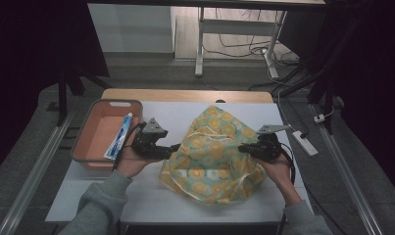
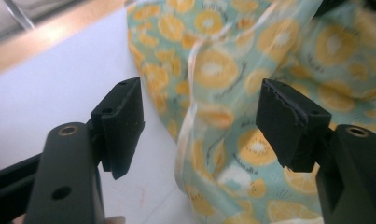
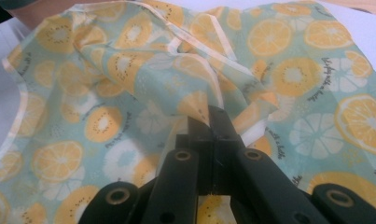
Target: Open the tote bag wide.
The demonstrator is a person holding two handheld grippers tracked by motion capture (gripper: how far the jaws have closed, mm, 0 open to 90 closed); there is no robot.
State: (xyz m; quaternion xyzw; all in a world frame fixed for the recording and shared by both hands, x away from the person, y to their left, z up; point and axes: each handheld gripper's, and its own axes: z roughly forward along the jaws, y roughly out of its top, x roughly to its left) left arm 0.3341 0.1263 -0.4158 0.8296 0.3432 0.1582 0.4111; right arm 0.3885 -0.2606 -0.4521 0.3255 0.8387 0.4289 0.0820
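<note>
Lying rumpled on the white worktop (image 1: 151,205) is a thin cloth bag (image 1: 212,156), pale teal with orange and kiwi slices printed on it, roughly in the middle and a little toward the person's right. A person's two hands come in from below, each holding a black two-jaw tool. The right tool (image 1: 245,147) sits at the bag's right edge with its jaws pressed together on a bunched fold of the fabric; in the right gripper view the cloth (image 3: 195,105) gathers into a peak exactly where the jaws meet. The left tool (image 1: 174,146) is at the bag's left edge with its jaws standing apart and nothing pinched; in the left gripper view the bag's pale hemmed edge (image 2: 188,121) hangs between the two black pads, touching neither. That edge runs roughly upright across the gap and lies just ahead of the left tool, so the left hand is the one nearer the free side of the bag, and a fresh grip there looks like the coming move. Off to the left, apart from the bag, an orange tray (image 1: 89,147) holds a toothpaste tube (image 1: 119,136) lying lengthwise
</note>
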